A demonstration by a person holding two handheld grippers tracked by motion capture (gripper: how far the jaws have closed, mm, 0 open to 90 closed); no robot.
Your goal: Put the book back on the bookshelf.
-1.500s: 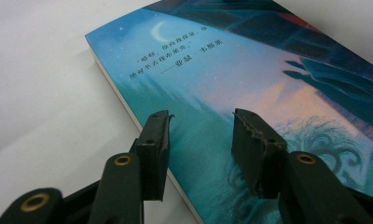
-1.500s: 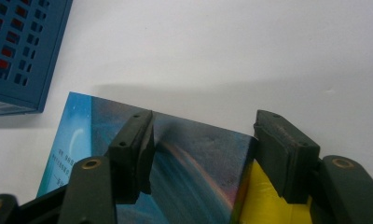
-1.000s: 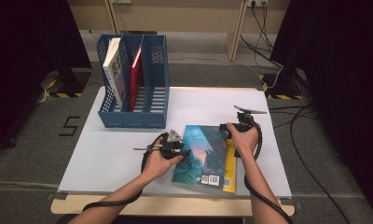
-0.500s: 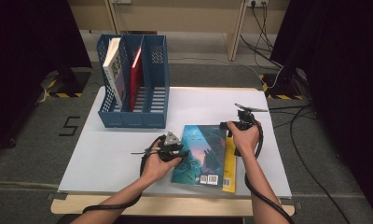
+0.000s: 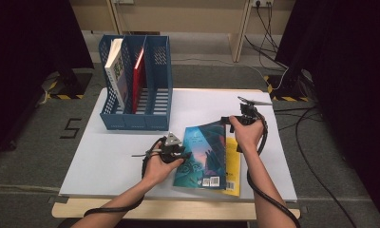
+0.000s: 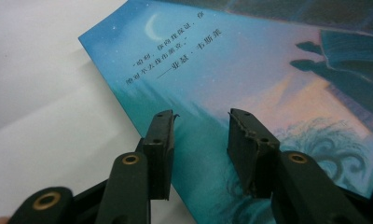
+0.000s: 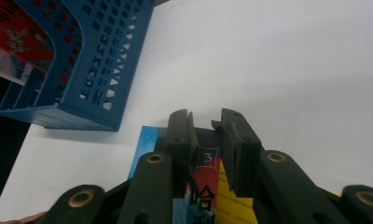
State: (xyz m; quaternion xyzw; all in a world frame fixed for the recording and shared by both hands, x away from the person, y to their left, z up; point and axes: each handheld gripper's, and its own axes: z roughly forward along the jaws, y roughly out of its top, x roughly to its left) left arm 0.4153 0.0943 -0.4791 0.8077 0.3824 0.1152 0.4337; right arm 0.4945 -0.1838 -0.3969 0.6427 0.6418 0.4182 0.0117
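Wide bare stretch of the white tabletop (image 5: 197, 107) between the blue perforated plastic file rack (image 5: 152, 116) and the blue-covered paperback book (image 5: 202, 154), easy passage there; rack's left slots blocked by a white book (image 5: 115, 66) and a red book (image 5: 137, 71), rightmost slot free

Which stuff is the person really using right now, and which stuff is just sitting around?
In use:
- blue book, far end tilted up off the table
- yellow book under it
- right gripper, closing on the blue book's spine
- left gripper, jaws apart at its near edge

Just sitting:
- blue file rack
- white book and red book standing in it
- cables on the floor
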